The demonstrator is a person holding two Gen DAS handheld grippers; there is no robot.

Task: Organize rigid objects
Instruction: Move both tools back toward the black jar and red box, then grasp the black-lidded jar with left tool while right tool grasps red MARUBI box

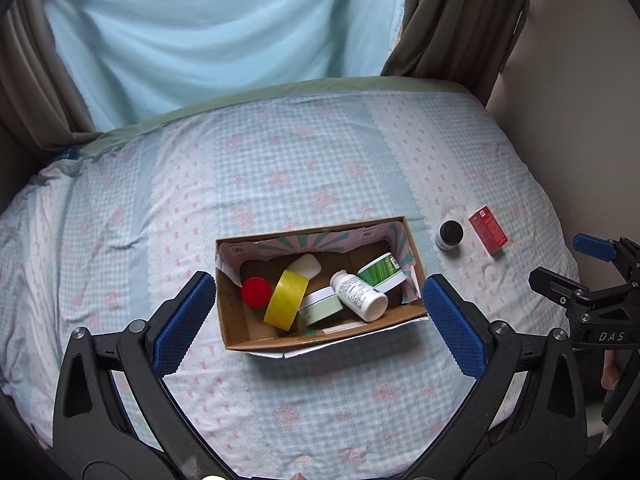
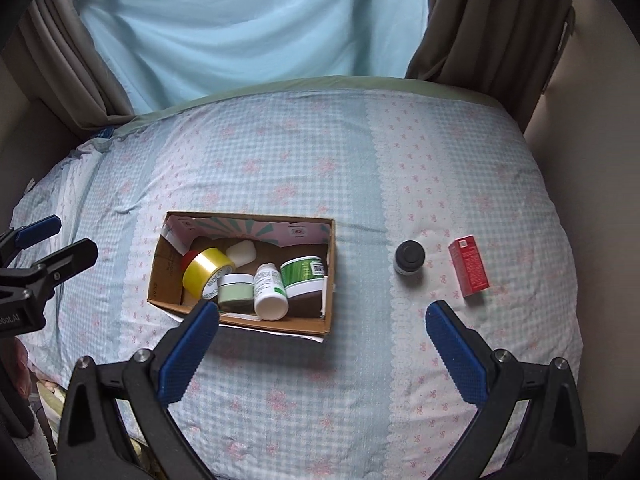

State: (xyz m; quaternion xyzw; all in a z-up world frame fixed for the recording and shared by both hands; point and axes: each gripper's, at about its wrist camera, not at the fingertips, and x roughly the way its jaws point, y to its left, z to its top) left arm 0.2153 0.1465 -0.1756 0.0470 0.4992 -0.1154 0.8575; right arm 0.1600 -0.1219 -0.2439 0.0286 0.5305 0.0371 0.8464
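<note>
An open cardboard box (image 1: 240,320) (image 2: 160,280) lies on the bed. It holds a yellow tape roll (image 1: 286,300) (image 2: 206,270), a red lid (image 1: 256,291), a white bottle (image 1: 360,290) (image 2: 270,290), a green jar (image 1: 382,272) (image 2: 302,274), a pale green jar (image 1: 320,304) (image 2: 236,290) and a white piece (image 1: 308,266) (image 2: 242,253). To the box's right stand a small black-capped bottle (image 1: 450,235) (image 2: 409,258) and a red carton (image 1: 488,230) (image 2: 469,266). My left gripper (image 1: 320,312) is open above the box. My right gripper (image 2: 322,338) is open and empty, just before the box's right end.
The bed has a blue checked cover with pink flowers (image 1: 300,160) (image 2: 300,152). A light blue cloth (image 1: 220,32) and brown curtains (image 1: 460,20) hang behind it. A wall (image 1: 580,120) runs along the right side. The right gripper (image 1: 580,276) shows at the left view's right edge.
</note>
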